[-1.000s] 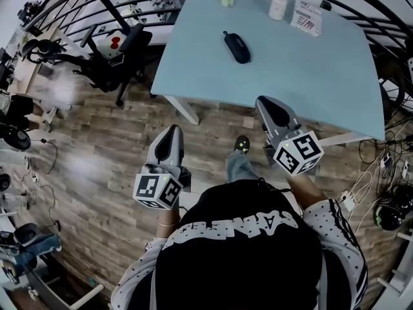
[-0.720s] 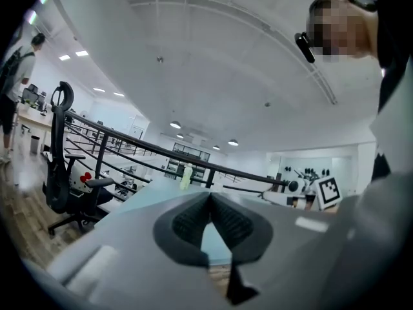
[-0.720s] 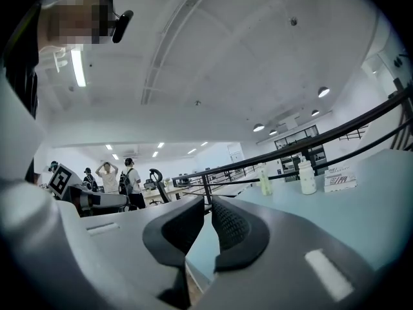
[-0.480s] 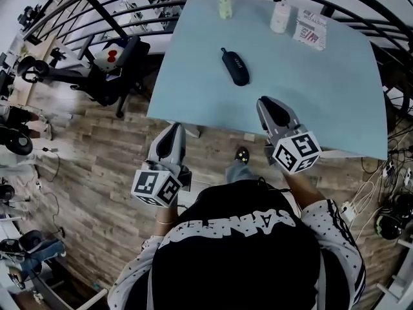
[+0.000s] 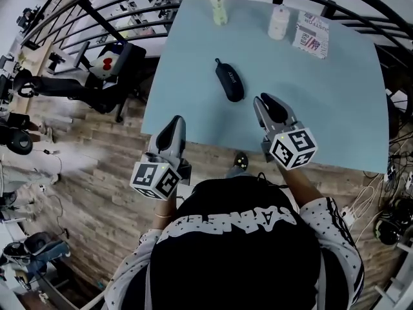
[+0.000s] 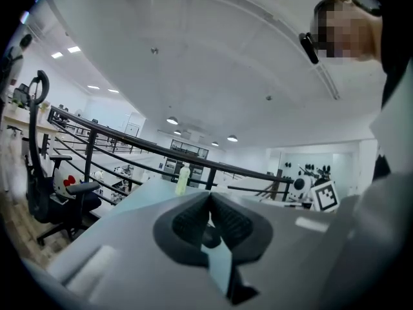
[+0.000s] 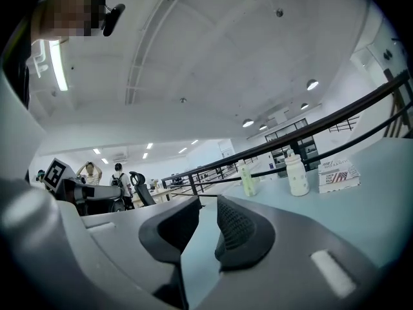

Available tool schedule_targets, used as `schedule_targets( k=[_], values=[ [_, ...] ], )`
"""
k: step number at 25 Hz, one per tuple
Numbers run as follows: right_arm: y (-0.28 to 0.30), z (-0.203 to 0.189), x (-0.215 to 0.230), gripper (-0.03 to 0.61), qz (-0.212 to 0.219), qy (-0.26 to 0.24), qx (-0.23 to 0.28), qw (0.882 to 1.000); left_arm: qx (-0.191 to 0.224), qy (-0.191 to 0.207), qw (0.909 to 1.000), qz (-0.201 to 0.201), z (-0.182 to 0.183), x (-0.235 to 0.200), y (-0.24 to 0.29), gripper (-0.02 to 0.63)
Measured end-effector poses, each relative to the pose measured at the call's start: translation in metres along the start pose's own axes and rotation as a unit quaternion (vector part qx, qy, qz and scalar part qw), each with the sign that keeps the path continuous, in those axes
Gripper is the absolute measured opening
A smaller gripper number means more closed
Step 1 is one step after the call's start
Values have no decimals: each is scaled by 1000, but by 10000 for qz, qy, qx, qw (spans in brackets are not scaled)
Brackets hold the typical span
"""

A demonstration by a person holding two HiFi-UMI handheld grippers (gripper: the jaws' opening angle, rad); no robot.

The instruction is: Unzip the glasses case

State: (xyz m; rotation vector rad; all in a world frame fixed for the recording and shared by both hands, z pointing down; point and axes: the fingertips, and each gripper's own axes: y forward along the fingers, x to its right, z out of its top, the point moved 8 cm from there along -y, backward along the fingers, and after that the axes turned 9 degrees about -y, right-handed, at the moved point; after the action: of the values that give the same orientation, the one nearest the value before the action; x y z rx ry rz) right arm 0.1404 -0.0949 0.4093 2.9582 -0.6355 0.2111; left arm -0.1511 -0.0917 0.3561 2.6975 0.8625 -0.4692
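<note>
Hovering at the near edge of the worktop (image 5: 322,89), the right gripper (image 5: 264,101) has its jaws a small way apart, having just been opening, with nothing between them. The left gripper (image 5: 173,123) has its jaws closed together on nothing. The black glasses case (image 5: 229,81) lies on the pale blue worktop ahead of both grippers, nearer the right one, and neither touches it.

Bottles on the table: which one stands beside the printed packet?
The white bottle, right next to the packet; the pale green bottle stands apart, further left.
</note>
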Motion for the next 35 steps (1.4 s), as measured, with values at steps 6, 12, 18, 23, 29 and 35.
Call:
schedule_targets(
  k=[6,12,18,23,29,35],
  values=[
    [25,1,22,90,34,70,-115,9999,-52,47,10000,39,12,-2,37,0],
    [56,-17,32,124,158,62,-504,9986,-136,-27,9998,139,5,-18,71,0],
    [82,-40,28,166,93,-27,-1047,9945,-369,-306,9987,166,-3,-44,89,0],
    [109,-50,15,232,37,-182,-1438,9894,-439,-373,9982,-140,8,-62,114,0],
    [149,-66,-4,312,-246,-522,-2095,9761,-522,-317,9967,-529,30,-94,126,0],
    [184,-86,-11,360,-550,-795,-2700,9580,-470,-494,9963,-520,45,-144,128,0]
  ],
)
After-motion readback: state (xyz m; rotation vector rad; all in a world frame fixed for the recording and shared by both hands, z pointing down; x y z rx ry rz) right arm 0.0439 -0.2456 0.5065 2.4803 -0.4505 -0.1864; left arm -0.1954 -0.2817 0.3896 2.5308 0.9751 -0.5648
